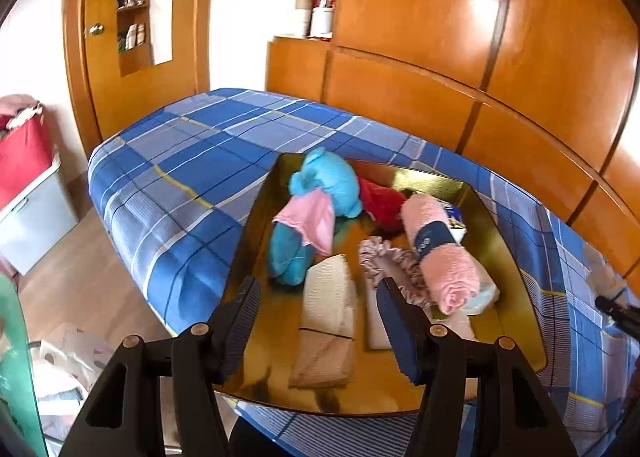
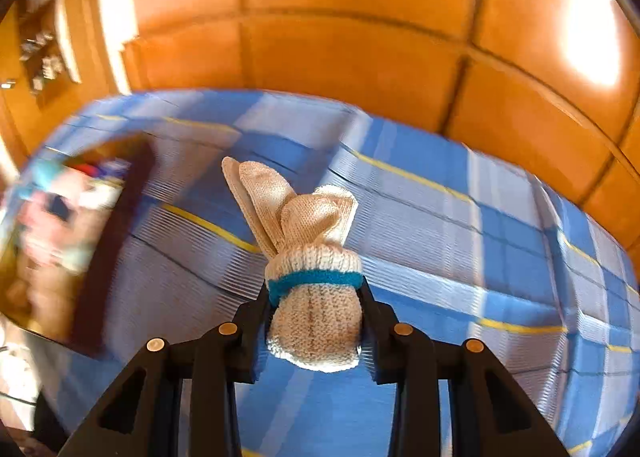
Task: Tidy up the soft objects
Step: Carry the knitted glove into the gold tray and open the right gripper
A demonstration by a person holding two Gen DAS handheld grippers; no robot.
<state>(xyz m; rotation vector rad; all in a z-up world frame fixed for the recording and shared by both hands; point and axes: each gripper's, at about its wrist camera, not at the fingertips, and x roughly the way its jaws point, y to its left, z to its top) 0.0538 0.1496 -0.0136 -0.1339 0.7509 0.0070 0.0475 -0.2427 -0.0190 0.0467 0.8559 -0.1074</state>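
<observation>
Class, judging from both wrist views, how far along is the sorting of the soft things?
Done: nothing visibly sorted. In hand: the right hand-held gripper holds a knitted glove bundle above the bed. Left: teal plush, pink rolled towel and others still fill the gold tray.

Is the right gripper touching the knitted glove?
Touching. The right wrist view shows the right gripper pressing the glove from both sides, with no gap.

On the bed [image 1: 192, 161] a tray [image 1: 516, 257] is set. In the tray, a rolled towel [image 1: 444, 253] lies right of a plush toy [image 1: 332, 185], a folded cloth [image 1: 328, 309] nearer.
</observation>
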